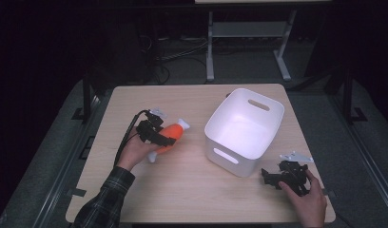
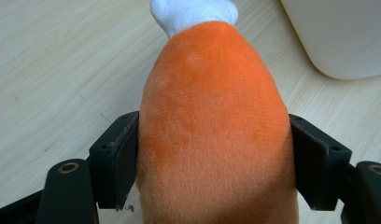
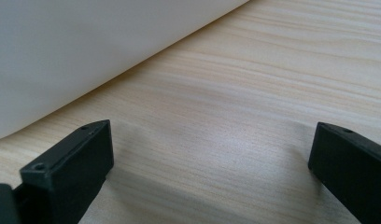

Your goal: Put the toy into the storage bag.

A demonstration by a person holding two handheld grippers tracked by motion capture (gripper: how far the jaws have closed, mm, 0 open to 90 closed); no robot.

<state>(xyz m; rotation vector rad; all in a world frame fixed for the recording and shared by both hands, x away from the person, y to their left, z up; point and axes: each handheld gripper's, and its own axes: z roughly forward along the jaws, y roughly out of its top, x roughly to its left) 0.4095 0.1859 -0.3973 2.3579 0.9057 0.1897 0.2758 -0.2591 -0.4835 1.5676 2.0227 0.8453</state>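
Note:
An orange plush toy [image 1: 172, 133] with white ends lies on the left half of the wooden table, its white tip toward the bin. My left gripper [image 1: 162, 137] is shut on it, and in the left gripper view both black pads [image 2: 117, 154] press the orange plush toy [image 2: 212, 121] at its sides. A white plastic bin [image 1: 243, 129] with handle slots stands right of centre, with nothing seen inside. My right gripper [image 1: 266, 176] rests low on the table just in front of the bin's near right corner, open, with bare wood between its jaws [image 3: 212, 158]. The bin's wall [image 3: 76, 51] rises close ahead of it.
The wooden table [image 1: 192, 194] has free surface along its near edge and between the toy and the bin. Beyond the far edge stand a white metal table frame [image 1: 211, 42] and cables on a dark floor.

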